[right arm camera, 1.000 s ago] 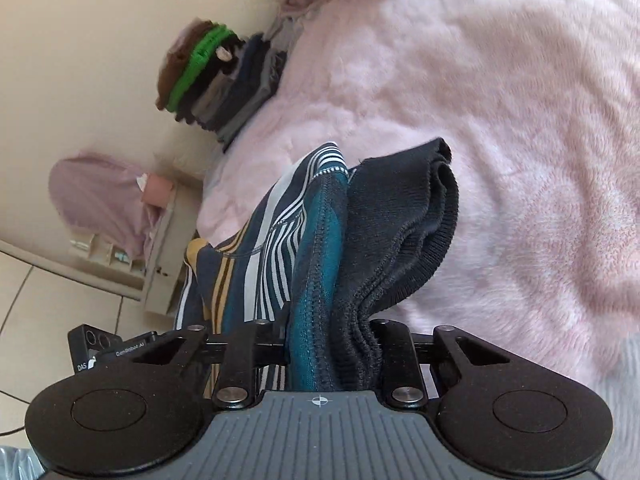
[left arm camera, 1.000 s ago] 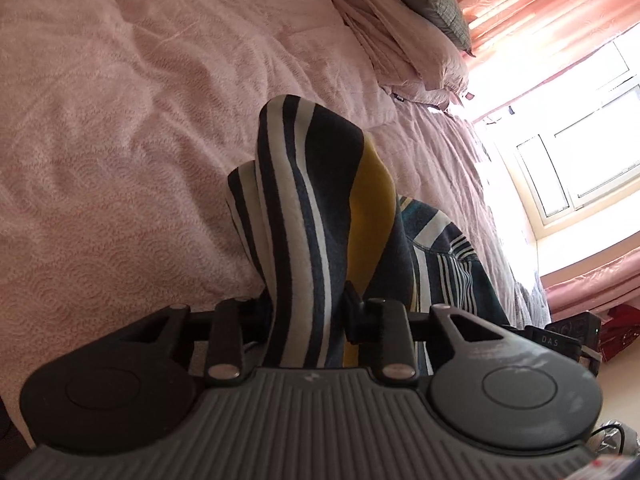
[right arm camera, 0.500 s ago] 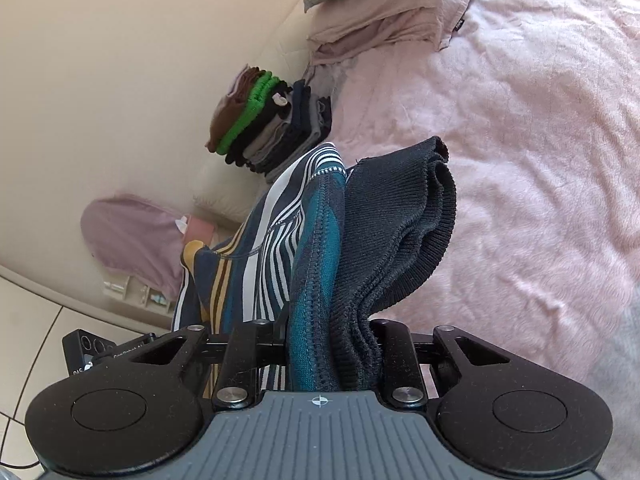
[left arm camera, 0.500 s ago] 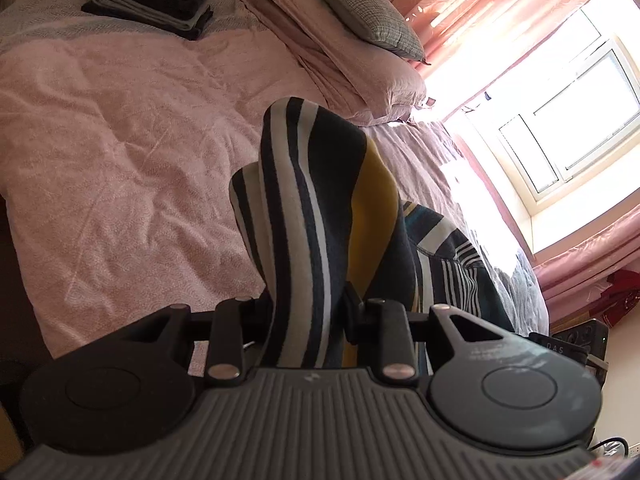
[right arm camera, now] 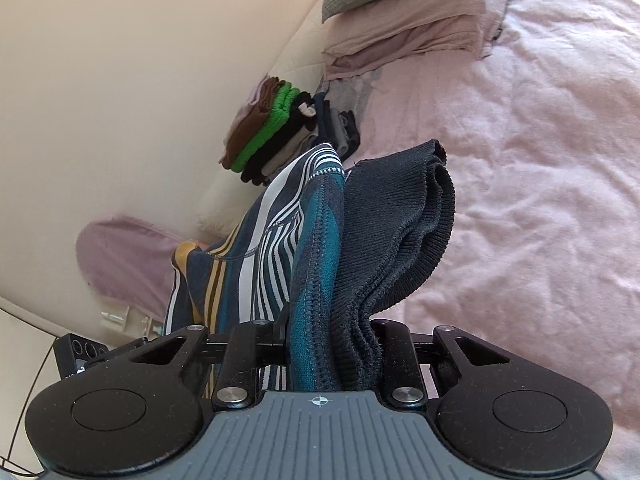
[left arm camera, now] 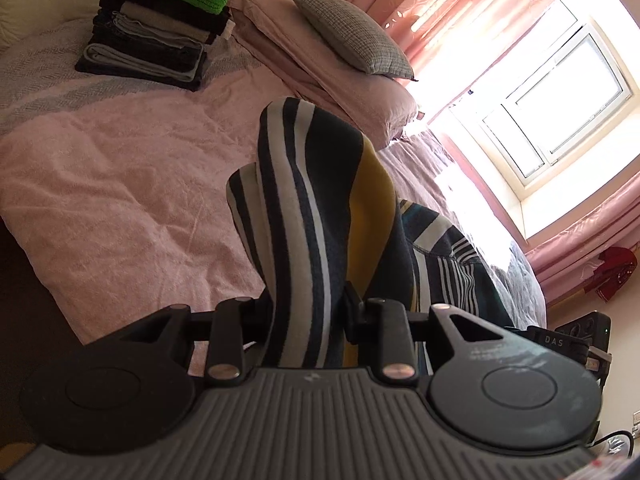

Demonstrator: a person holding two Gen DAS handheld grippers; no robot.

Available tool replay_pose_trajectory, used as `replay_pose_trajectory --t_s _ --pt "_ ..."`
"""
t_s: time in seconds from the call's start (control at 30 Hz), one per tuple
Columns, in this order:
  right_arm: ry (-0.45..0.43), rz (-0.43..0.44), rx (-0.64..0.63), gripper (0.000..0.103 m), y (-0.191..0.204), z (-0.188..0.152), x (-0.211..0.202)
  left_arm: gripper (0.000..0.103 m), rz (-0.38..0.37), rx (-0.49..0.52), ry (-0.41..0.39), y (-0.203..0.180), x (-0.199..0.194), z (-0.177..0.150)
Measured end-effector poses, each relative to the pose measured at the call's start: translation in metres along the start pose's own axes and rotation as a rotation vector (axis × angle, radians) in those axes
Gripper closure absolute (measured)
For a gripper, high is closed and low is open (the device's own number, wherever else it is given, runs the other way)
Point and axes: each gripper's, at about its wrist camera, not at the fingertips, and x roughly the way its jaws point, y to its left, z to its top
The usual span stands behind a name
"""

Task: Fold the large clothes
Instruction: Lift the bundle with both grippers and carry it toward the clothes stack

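A striped sweater (left arm camera: 320,216) in navy, white, yellow and teal is held up above a pink bed (left arm camera: 120,184). My left gripper (left arm camera: 306,320) is shut on a bunched fold of it with broad navy, white and yellow stripes. In the right wrist view the same striped sweater (right arm camera: 280,248) shows thin white stripes, teal fabric and a dark ribbed hem (right arm camera: 400,232). My right gripper (right arm camera: 332,344) is shut on that hem and the teal edge. The garment hangs between the two grippers, and the fabric hides their fingertips.
A stack of folded clothes (left arm camera: 160,32) with a green layer sits at the head of the bed, also the stack (right arm camera: 280,136) by the cream wall. Pink pillows and a grey cushion (left arm camera: 352,32) lie beside it. A bright window (left arm camera: 552,92) with pink curtains is to the right.
Both grippers have risen and tilted up while still holding the sweater. More of the bed's head, the folded stack and the pillows have come into view.
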Motion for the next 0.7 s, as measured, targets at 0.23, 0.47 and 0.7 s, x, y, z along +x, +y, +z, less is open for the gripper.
replay_pose_trajectory --t_s 0.23,0.47,0.7 --pt "0.084 0.009 -0.093 0.082 0.044 0.032 0.057 0.078 0.033 -0.09 -0.096 0.038 -0.026 0.024" --pt "0.148 0.031 -0.172 0.082 0.095 0.077 0.122 0.078 0.061 -0.177 -0.188 0.073 -0.047 0.073" --pt "0.122 0.068 -0.217 0.082 0.153 0.145 0.216 0.078 0.054 -0.144 -0.254 0.121 -0.046 0.187"
